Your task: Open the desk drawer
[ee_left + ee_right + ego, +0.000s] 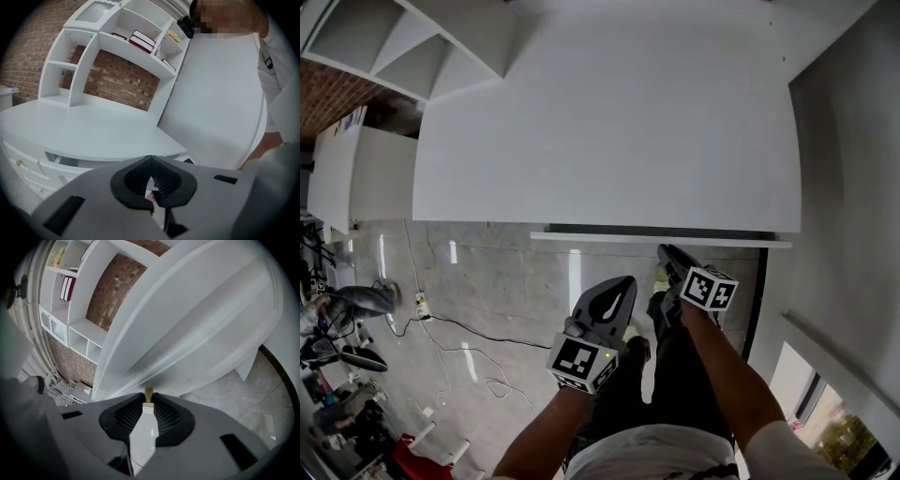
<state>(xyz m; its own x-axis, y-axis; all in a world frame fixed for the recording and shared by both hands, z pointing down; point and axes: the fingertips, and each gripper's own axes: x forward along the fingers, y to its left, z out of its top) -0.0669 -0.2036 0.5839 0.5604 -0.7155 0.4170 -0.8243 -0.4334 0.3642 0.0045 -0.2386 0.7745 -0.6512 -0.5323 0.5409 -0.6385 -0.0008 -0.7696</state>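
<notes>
The white desk top (609, 122) fills the head view. A thin white drawer front (661, 239) shows along its near edge, with a dark gap line behind it. My right gripper (667, 251) reaches up to that drawer front. In the right gripper view its jaws (148, 400) close on a small brass knob (148, 393) on the white drawer panel (197, 333), the pads touching it on both sides. My left gripper (623, 283) hangs lower and to the left, away from the desk, shut (150, 160) with nothing between its tips.
A white shelf hutch (412, 47) with books (143, 40) stands at the desk's back left. A white cabinet (356, 178) sits left of the desk. Cables (469, 337) and clutter (337, 375) lie on the marble floor. More drawers with knobs (19, 163) show low in the left gripper view.
</notes>
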